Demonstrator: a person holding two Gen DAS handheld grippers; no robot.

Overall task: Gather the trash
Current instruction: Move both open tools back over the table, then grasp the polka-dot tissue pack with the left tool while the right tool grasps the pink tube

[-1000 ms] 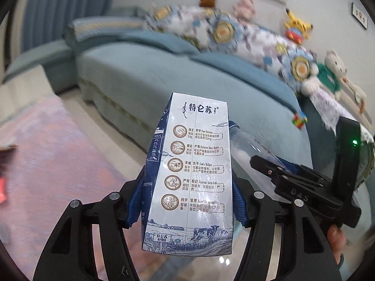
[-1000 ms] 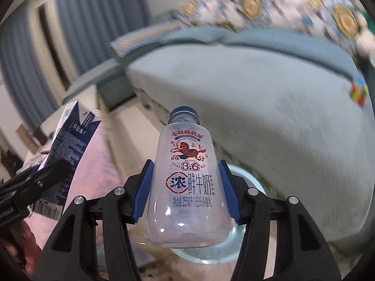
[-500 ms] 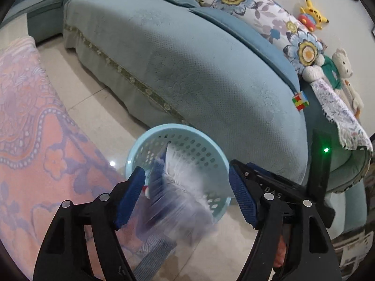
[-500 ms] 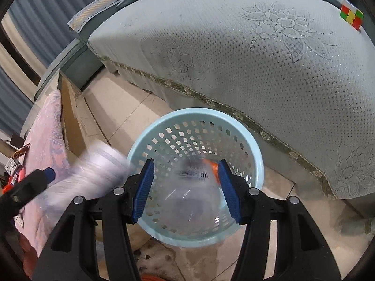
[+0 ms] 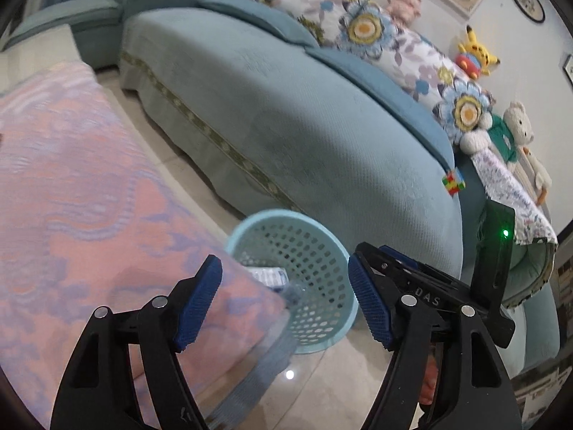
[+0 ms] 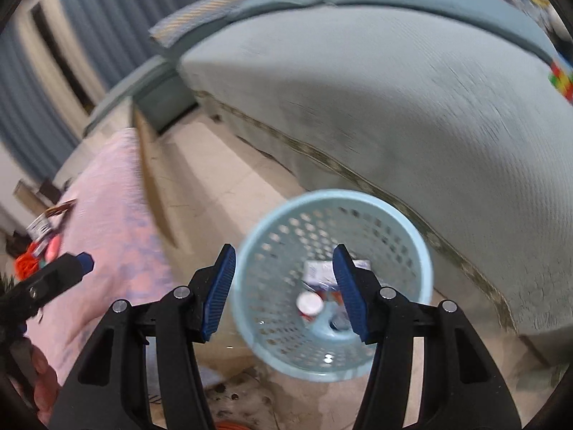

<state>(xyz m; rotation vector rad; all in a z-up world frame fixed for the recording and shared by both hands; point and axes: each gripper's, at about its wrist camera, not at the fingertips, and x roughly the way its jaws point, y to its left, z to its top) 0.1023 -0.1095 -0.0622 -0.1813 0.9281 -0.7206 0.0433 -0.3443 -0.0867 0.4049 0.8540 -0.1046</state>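
Trash basket point(image 6: 422, 261): pale blue, perforated, standing on the tiled floor point(image 6: 222, 186) just beside the front skirt of the blue-green sofa point(image 5: 304, 136). Milk carton point(image 6: 317, 270) and clear bottle point(image 6: 311, 302): both are lying at the bottom of the basket, the bottle showing its pale round end upward, the carton partly hidden behind a gripper finger.

Right gripper point(image 6: 283, 292): pointing steeply down over the basket mouth, jaws standing partly apart, nothing between the blue pads.

Left gripper point(image 5: 284, 301): pointing down at a slant toward the near rim of the basket, jaws standing wide, gripping nothing; its left finger is overlapping the pink patterned cloth on the surface point(image 5: 82, 186).

Change from one second back: the left gripper was clamping the carton and the right was clamping the bottle, both held up in front of the sofa; half a second back both items were blurring downward toward the basket. Both grippers are now empty and looking lower, with the basket filling more of each view.

Surroundings: flowered cushions point(image 5: 361, 28), stuffed toys point(image 5: 476, 55), a coloured puzzle cube point(image 5: 453, 184) on the sofa.
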